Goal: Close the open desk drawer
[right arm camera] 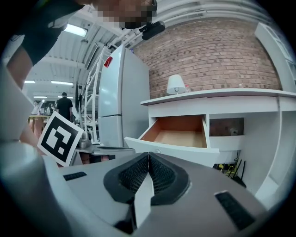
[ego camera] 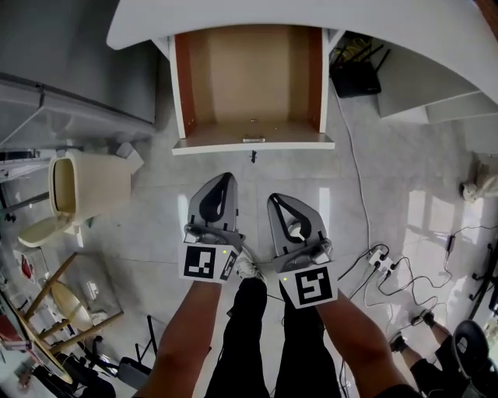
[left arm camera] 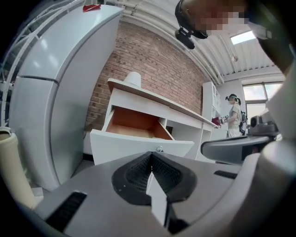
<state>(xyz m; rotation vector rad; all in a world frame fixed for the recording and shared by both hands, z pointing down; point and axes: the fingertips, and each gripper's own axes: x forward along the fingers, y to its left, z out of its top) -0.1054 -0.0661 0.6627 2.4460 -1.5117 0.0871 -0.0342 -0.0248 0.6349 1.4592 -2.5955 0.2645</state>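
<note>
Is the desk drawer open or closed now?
Open: the drawer sticks out from the desk, its brown inside visible.

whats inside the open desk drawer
The drawer shows only its bare wooden floor and side walls, plus a tiny speck near the front panel, too small to identify. Its rear end is hidden under the desk top.

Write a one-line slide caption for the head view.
Shut and empty, the left hand-held gripper and right hand-held gripper hang side by side before the open white desk drawer.
</note>
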